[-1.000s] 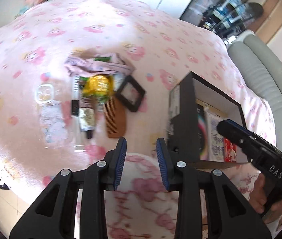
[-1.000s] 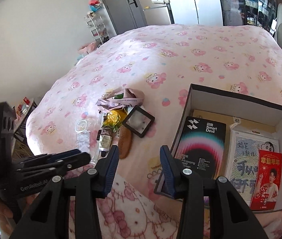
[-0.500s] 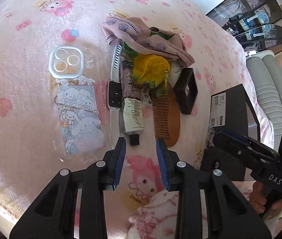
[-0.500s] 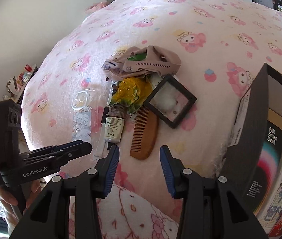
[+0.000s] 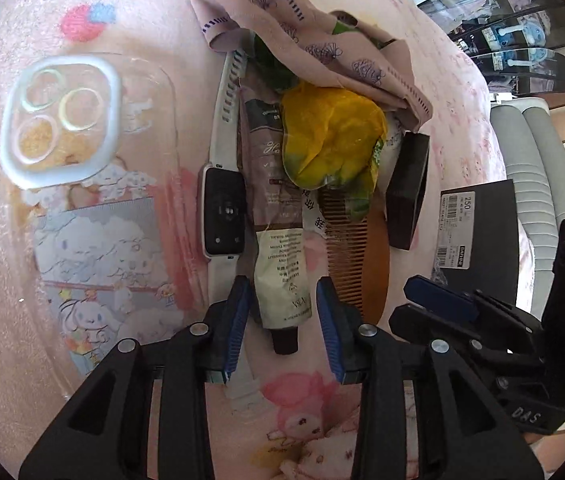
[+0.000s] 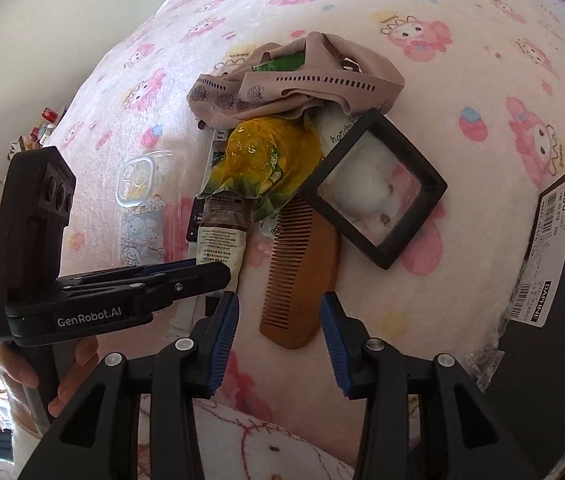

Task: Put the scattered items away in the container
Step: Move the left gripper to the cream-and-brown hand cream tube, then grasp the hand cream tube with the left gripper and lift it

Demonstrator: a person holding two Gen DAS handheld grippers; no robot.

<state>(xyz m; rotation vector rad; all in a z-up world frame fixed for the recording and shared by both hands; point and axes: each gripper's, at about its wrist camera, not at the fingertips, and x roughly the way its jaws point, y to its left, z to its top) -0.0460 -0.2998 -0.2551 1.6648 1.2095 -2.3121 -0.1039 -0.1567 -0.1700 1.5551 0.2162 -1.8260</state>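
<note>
A pile of items lies on the pink bed. My left gripper (image 5: 284,324) is open, its jaws on either side of the cap end of a cream tube (image 5: 282,272). A white smartwatch (image 5: 224,208) lies left of the tube, a wooden comb (image 5: 358,264) right of it. My right gripper (image 6: 280,338) is open just before the comb's (image 6: 302,276) near end. A yellow packet (image 6: 266,156), a black frame box (image 6: 378,188) and a beige cloth (image 6: 302,80) lie beyond. The black container (image 6: 554,280) stands at the right.
A clear phone case (image 5: 82,184) with cartoon print lies left of the watch. The left gripper's body (image 6: 94,300) shows in the right wrist view, close to the tube. A grey sofa (image 5: 534,168) stands beyond the container (image 5: 482,236).
Both grippers have moved forward and down onto the pile. The left one now straddles the tube's cap end; the right one has closed in on the comb. The container has slid to the right edge.
</note>
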